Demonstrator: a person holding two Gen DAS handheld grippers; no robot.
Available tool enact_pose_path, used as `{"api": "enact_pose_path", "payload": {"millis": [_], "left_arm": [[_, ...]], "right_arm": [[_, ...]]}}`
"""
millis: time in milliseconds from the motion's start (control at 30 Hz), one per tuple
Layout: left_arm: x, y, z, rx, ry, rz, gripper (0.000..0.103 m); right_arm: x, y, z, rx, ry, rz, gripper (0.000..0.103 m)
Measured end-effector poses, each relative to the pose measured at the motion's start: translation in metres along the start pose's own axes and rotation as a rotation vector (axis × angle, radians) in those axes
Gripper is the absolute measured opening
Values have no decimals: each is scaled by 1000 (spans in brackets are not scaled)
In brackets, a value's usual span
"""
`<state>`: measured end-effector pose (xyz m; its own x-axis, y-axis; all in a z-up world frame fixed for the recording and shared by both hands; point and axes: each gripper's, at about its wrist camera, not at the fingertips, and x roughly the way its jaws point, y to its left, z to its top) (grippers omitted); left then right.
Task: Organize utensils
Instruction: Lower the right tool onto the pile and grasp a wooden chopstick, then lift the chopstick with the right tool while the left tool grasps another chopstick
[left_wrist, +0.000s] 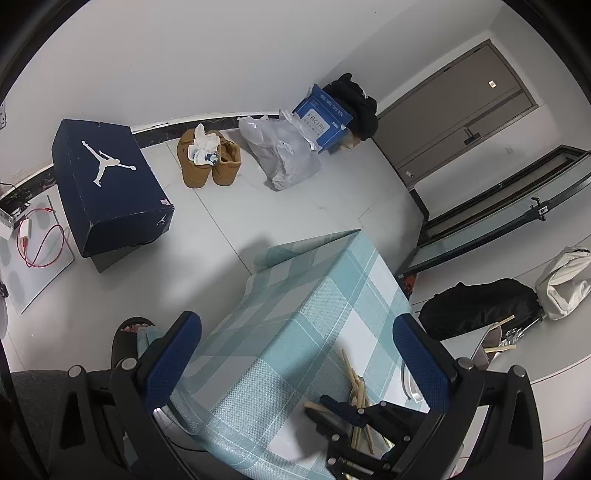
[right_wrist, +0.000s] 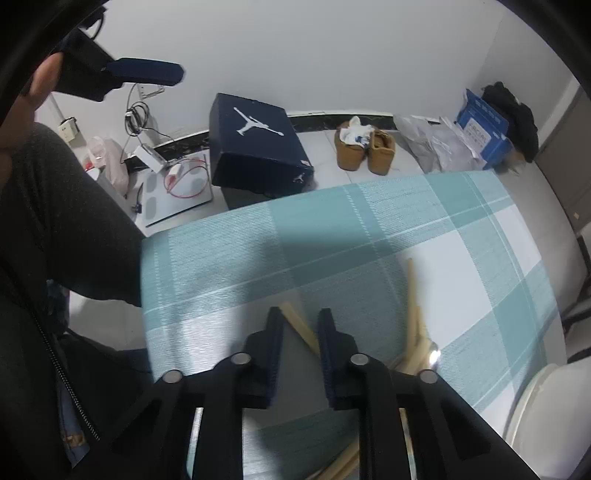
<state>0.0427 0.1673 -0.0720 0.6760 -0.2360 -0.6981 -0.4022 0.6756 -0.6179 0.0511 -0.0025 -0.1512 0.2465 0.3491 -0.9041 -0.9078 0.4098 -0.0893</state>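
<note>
The pale wooden chopsticks (right_wrist: 413, 310) are lying loosely crossed on the teal-checked tabletop (right_wrist: 369, 229), light, stiff and smooth enough to roll. The right claw (right_wrist: 301, 325) is narrowing around one stick's middle, pads apparently not yet pressing, while the left claw (left_wrist: 295, 354) is hanging released.

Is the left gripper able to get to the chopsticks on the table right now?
Probably not straight away. The left gripper is open above the table, but the right gripper already sits on the chopsticks pile, so it blocks most of the way. Only the far stick ends look free.
</note>
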Motion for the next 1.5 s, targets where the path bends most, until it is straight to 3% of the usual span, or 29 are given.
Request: {"api": "enact_pose_path", "payload": {"millis": [133, 567, 700, 967, 1133, 1333, 1500], "left_arm": [[1, 0, 0, -2, 5, -2, 102], [3, -9, -6, 31, 16, 14, 102], [3, -11, -8, 51, 5, 35, 102], [12, -30, -24, 159, 12, 77, 102], [27, -44, -42, 261, 59, 105, 102], [42, -51, -60, 343, 125, 138, 102], [53, -53, -64, 334, 171, 139, 102]], "right_arm": [[0, -14, 0, 21, -9, -31, 6], [-24, -54, -4, 215, -151, -192, 6], [-48, -67, -10, 314, -223, -201, 6], [-113, -90, -47, 538, -393, -199, 5], [-152, -98, -76, 650, -496, -201, 5], [-175, -101, -109, 728, -572, -202, 5], [-187, -106, -127, 776, -629, -201, 5]]}}
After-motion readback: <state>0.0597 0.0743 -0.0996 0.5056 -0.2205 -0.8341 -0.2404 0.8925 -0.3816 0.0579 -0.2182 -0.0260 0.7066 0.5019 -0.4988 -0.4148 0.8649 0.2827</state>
